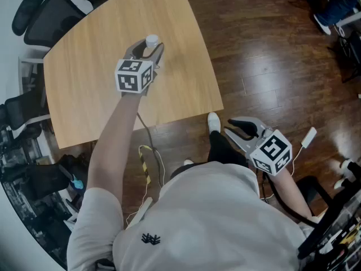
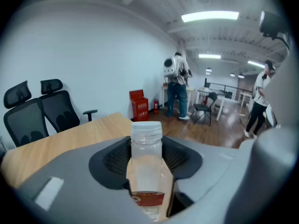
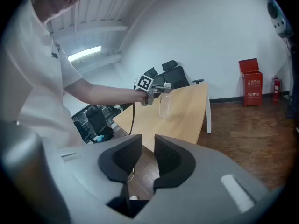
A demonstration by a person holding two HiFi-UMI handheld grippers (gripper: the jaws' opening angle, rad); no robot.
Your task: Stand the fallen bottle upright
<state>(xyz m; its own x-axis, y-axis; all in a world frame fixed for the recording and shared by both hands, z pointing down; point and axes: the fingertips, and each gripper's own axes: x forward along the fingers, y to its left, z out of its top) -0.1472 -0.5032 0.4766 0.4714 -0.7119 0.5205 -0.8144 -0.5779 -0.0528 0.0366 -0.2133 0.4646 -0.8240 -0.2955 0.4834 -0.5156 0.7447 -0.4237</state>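
A clear plastic bottle [image 2: 146, 146] with a white cap [image 1: 151, 40] and a red label stands upright between the jaws of my left gripper [image 1: 148, 52], which is shut on its body over the far part of the wooden table [image 1: 90, 66]. In the right gripper view the bottle [image 3: 164, 102] shows upright at the table top; whether its base touches the wood I cannot tell. My right gripper [image 1: 240, 130] hangs off the table above the dark wood floor, near the person's shoe [image 1: 214, 121]. Its jaws stand slightly apart, with nothing between its pads [image 3: 169, 158].
Black office chairs [image 1: 48, 13] stand beyond the table's far left corner. A cable [image 1: 148, 151] trails down from the left arm. A red box [image 3: 251, 81] sits by the wall, and people [image 2: 177, 85] stand far off in the room.
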